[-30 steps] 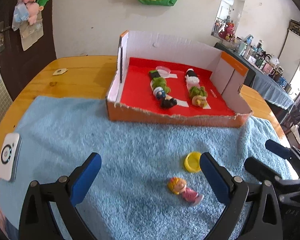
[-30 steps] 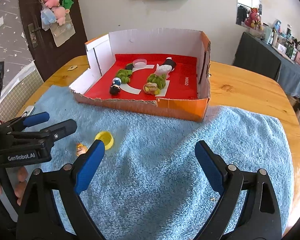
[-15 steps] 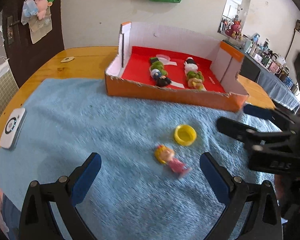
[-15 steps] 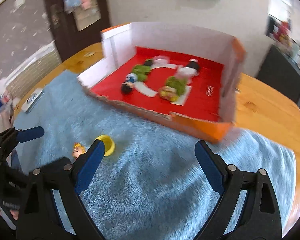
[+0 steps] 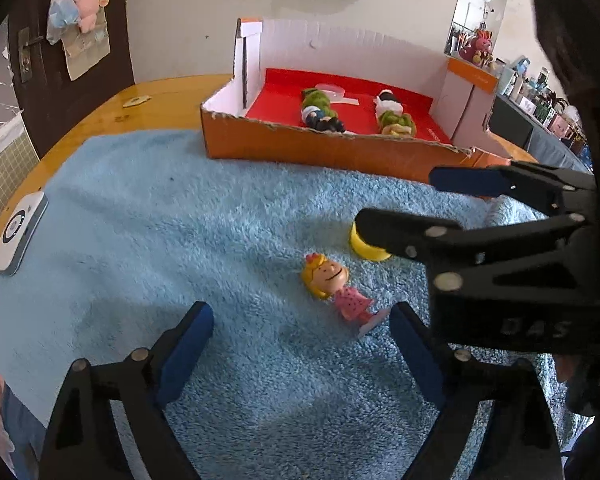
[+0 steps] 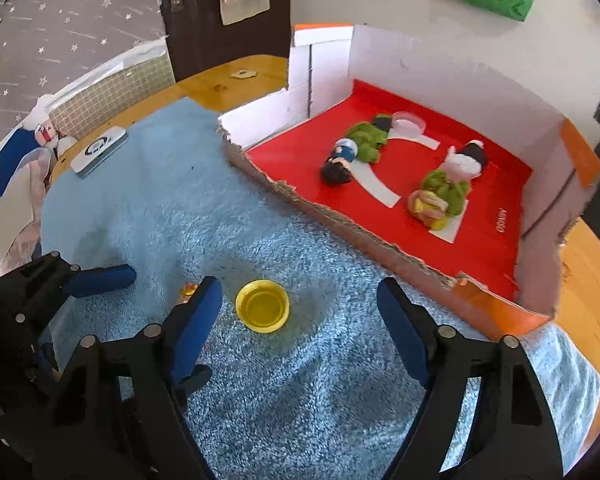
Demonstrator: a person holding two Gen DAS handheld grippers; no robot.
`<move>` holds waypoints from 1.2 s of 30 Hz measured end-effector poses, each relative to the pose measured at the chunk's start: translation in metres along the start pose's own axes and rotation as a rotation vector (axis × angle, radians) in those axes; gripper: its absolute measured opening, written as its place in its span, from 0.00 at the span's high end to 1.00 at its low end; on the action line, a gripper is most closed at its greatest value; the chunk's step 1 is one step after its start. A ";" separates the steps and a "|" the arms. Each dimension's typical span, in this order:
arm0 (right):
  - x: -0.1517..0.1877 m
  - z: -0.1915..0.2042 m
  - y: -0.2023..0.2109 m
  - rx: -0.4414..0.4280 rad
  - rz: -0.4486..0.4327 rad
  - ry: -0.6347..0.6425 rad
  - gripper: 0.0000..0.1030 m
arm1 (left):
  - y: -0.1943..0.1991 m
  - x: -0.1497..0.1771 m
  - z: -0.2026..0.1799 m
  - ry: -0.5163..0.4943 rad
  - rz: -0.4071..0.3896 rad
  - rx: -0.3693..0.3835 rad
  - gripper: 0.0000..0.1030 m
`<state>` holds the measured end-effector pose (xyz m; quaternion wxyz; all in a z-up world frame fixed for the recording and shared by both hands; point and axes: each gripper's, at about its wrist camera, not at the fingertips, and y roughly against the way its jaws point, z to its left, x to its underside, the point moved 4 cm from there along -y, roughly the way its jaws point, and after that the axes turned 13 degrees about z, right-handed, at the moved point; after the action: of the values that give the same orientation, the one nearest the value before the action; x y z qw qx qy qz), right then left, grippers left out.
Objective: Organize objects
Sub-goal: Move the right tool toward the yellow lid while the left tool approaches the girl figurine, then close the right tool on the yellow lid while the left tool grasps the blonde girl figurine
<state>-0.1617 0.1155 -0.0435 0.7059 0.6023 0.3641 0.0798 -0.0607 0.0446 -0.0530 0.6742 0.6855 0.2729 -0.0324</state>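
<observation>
Your left gripper (image 5: 300, 344) is closing, its fingers not yet touching the doll (image 5: 334, 286) lying between them on the blue towel (image 5: 160, 220). Your right gripper (image 6: 300, 312) is closing around the yellow cup (image 6: 262, 306) (still untouched), near the cardboard box (image 6: 380, 248) of toys.

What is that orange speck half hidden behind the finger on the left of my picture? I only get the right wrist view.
Observer: A small figurine with yellow hair and a pink dress, lying flat on the blue towel.
Operator: Which way does it lie?
Observer: Its head points away from the left gripper, and its base is beside that gripper's right fingertip.
Operator: Is the left gripper gripping it?
Observer: No. Its jaws are closing, but the pads are not pressing on the figurine.
</observation>
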 end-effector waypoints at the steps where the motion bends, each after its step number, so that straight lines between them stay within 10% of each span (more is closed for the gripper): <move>1: 0.000 0.001 -0.002 0.001 0.008 0.006 0.28 | 0.000 -0.001 0.001 0.003 -0.002 0.002 0.12; 23: 0.005 0.004 -0.021 0.084 0.030 -0.035 0.55 | -0.009 -0.030 0.040 -0.068 -0.024 0.000 0.21; 36: 0.007 0.000 -0.013 0.049 0.016 -0.164 0.72 | -0.007 -0.031 0.041 -0.196 -0.038 0.058 0.50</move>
<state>-0.1613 0.1160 -0.0586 0.7178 0.6267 0.3021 0.0267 -0.0761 -0.0049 -0.0499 0.6768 0.6930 0.2176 -0.1197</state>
